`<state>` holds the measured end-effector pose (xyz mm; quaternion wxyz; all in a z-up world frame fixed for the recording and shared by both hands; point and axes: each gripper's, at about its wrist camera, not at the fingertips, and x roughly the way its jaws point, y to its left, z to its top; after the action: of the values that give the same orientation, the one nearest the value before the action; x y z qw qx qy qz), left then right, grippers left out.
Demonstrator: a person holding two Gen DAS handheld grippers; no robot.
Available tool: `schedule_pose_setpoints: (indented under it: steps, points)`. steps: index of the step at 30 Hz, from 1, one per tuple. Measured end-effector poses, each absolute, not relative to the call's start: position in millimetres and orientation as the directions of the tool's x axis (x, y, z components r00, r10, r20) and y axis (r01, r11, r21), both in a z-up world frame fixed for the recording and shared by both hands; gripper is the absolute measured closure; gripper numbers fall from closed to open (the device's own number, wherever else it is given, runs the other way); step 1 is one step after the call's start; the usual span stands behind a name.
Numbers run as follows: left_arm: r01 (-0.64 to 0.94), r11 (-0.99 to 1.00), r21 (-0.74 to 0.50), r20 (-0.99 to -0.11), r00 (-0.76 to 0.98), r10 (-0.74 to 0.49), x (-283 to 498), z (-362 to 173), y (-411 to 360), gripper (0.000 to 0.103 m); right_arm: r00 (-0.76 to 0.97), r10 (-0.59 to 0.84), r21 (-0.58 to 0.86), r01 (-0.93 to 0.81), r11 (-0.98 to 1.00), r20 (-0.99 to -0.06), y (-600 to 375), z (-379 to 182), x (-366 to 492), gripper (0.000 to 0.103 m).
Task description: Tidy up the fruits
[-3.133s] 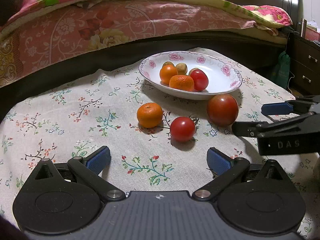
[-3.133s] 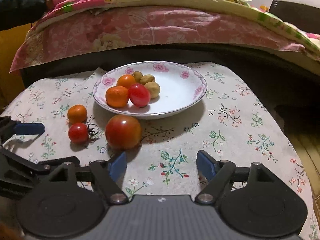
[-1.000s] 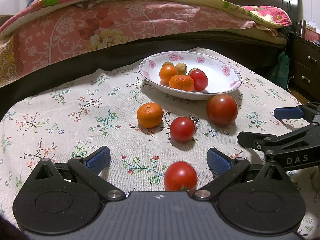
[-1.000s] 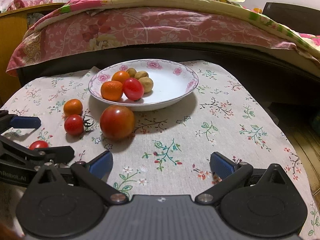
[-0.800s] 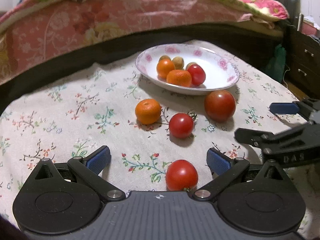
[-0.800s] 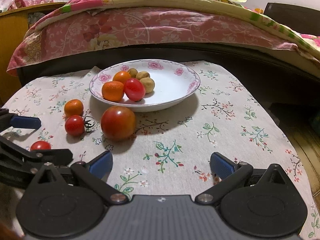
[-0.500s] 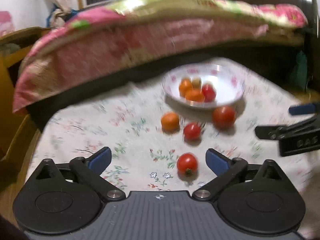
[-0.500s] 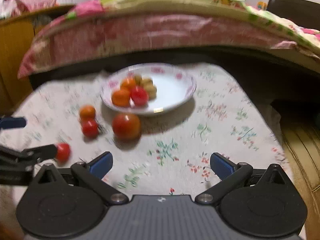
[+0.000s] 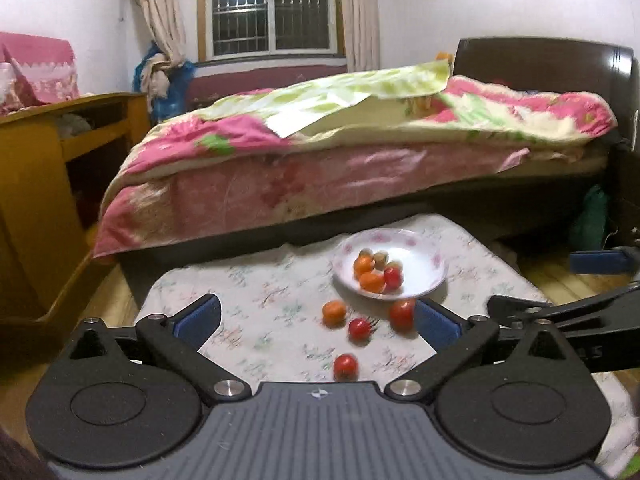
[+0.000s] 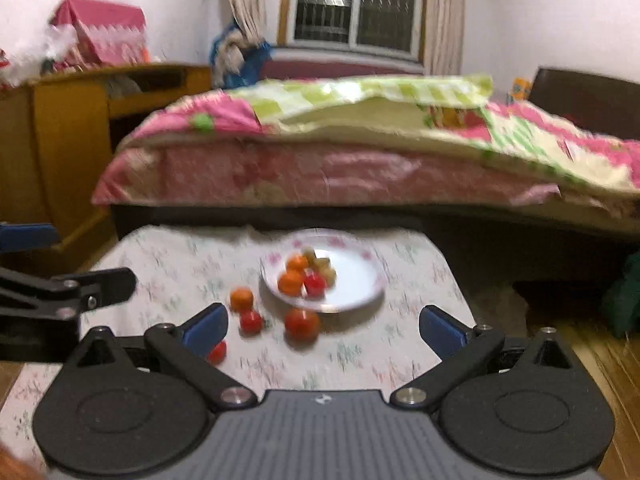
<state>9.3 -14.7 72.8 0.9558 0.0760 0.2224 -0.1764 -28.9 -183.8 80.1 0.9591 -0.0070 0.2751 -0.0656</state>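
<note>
A white floral plate (image 9: 428, 256) holds several oranges, a red tomato and small brownish fruits on a low table with a floral cloth (image 9: 248, 296). On the cloth lie an orange (image 9: 334, 313), a small tomato (image 9: 359, 328), a larger tomato (image 9: 401, 313) and a near small tomato (image 9: 345, 366). My left gripper (image 9: 316, 318) is open and empty, high above and back from the table. My right gripper (image 10: 323, 326) is open and empty, also high; below it lie the plate (image 10: 360, 272) and loose fruit (image 10: 302, 324).
A bed with a pink and green quilt (image 9: 360, 128) stands behind the table. A wooden cabinet (image 9: 44, 168) is at the left, a dark headboard (image 9: 540, 60) at the right. Wooden floor (image 10: 600, 360) surrounds the table.
A small tomato appeared on the cloth near my left gripper. Both grippers then pulled up and back, far from the table, so the whole room shows. Both stayed open.
</note>
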Motion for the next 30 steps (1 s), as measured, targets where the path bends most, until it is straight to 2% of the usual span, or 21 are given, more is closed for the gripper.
schedule_pose_setpoints:
  steps: [3,5,12,16,25,30]
  points:
    - [0.382,0.924,0.026,-0.466,0.822,-0.327,11.8,73.8,-15.2,0.0,0.808,-0.18,-0.092,0.156,0.984,-0.561,-179.2,80.7,-28.3,0.0]
    - [0.379,0.926,0.009,-0.485,0.811,-0.327,15.6,71.4,-13.3,0.0,0.807,-0.167,-0.06,0.161,0.985,-0.567,-183.6,77.6,-25.2,0.0]
    - [0.366,0.924,0.111,-0.623,0.75,-0.222,38.2,32.0,-30.4,0.0,0.758,-0.126,-0.04,0.131,0.991,-0.641,-196.3,44.8,9.0,0.0]
    - [0.393,0.916,0.083,-0.679,0.695,-0.236,61.8,20.1,-34.4,0.0,0.733,-0.12,-0.058,0.11,0.992,-0.67,-201.4,35.1,35.3,0.0]
    - [0.4,0.916,0.018,-0.728,0.633,-0.262,102.5,-0.3,-43.5,0.0,0.706,-0.078,-0.024,0.086,0.996,-0.704,-207.7,24.8,77.2,0.0]
    - [0.392,0.919,0.034,-0.743,0.626,-0.239,110.2,-5.5,-46.2,0.0,0.693,-0.06,-0.006,0.079,0.997,-0.718,-210.9,17.0,88.1,0.0]
